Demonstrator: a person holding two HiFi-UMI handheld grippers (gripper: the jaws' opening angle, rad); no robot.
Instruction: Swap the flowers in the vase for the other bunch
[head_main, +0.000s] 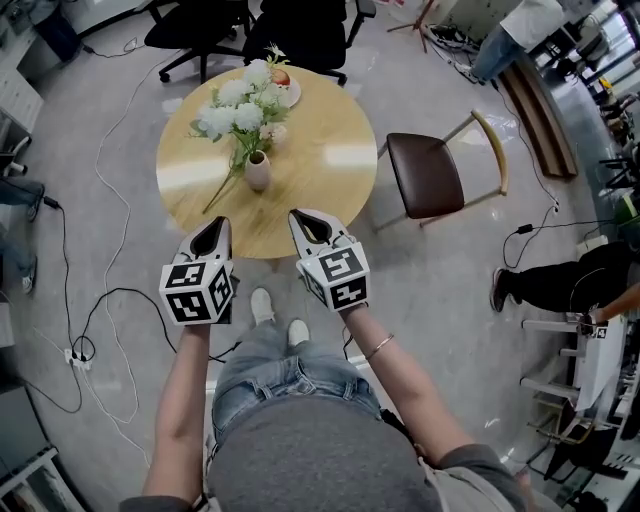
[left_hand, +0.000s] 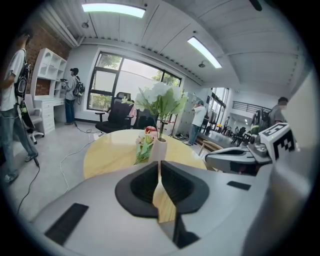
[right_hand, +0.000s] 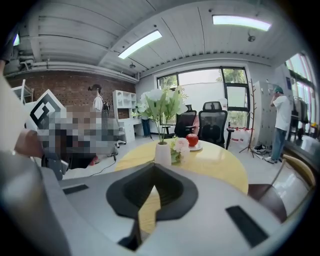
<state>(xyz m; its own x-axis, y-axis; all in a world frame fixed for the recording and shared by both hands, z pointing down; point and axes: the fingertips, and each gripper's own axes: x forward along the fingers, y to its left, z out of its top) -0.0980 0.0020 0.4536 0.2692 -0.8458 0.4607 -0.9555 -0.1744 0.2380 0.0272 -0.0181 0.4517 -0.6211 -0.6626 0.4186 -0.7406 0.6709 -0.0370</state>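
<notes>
Head view: left gripper (head_main: 218, 228) hovers off the near edge of the round wooden surface (head_main: 320, 190), jaws together, nothing between them, confirmed in the left gripper view. Next right, the spare bunch (head_main: 268, 133) lies flat on the surface just beside the vase (head_main: 257, 172), green stem end toward the near-left edge, pink blooms on the far side. The vase is small, white, narrow-necked and stands upright near the middle, holding tall white flowers (head_main: 238, 105). It looks light and top-heavy, probably ceramic, so smooth and breakable; likely to tip or lift if the stems get pulled without bracing. Best guess: one gripper clamps the vase body low, the other pinches the stems just above the neck and draws straight up. Stems look thin and fairly stiff, blooms soft and crushable, so avoid the heads. For the spare bunch, grab mid-stem where it lies. Right gripper (head_main: 303, 222) also hangs at the near edge, jaws closed and empty per the right gripper view.
</notes>
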